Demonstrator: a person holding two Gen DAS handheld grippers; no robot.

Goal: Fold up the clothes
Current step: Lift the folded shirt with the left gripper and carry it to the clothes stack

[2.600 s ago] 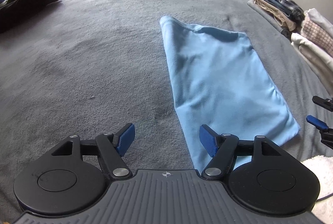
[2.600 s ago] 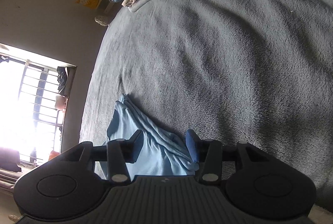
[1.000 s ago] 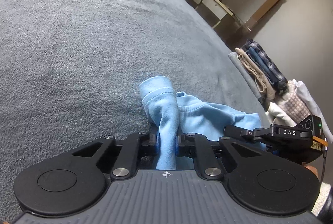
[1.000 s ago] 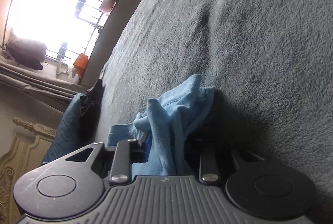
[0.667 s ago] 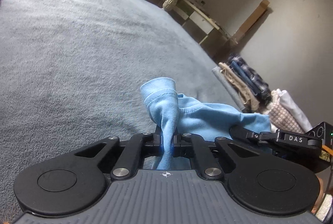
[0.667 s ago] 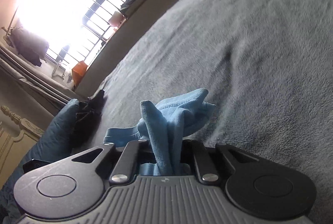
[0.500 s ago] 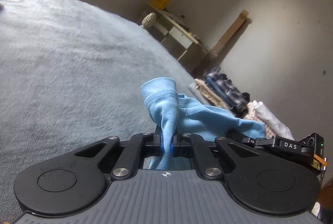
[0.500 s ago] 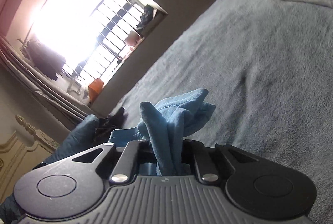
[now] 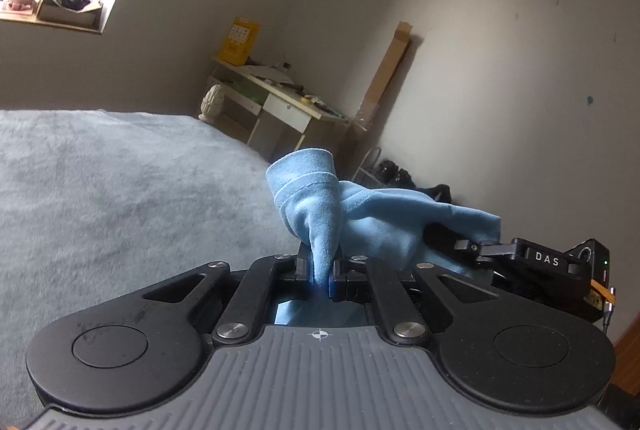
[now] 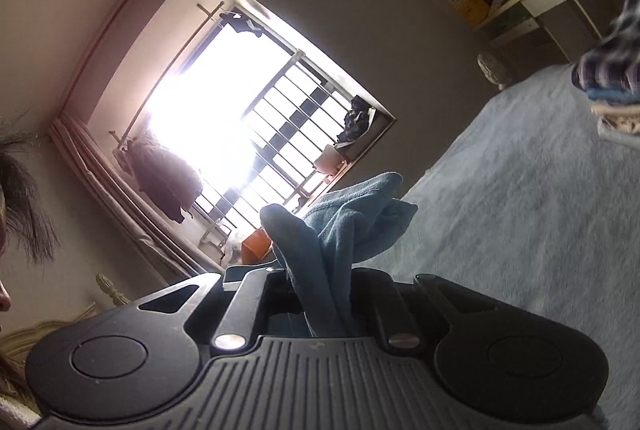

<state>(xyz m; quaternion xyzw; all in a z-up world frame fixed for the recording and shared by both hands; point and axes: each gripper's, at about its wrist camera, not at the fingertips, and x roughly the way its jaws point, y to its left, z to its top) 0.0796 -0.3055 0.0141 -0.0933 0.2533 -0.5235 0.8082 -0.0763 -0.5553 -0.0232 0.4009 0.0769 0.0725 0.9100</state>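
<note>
We hold the blue garment (image 9: 320, 206) pinched in both closed jaws, left gripper (image 9: 319, 272) and right gripper (image 10: 320, 294), above the bed (image 9: 100, 190); keep both corners level and taut.

right gripper (image 10: 320, 294) clamped on bunched blue garment (image 10: 348, 222) above grey bed (image 10: 520, 230)
</note>
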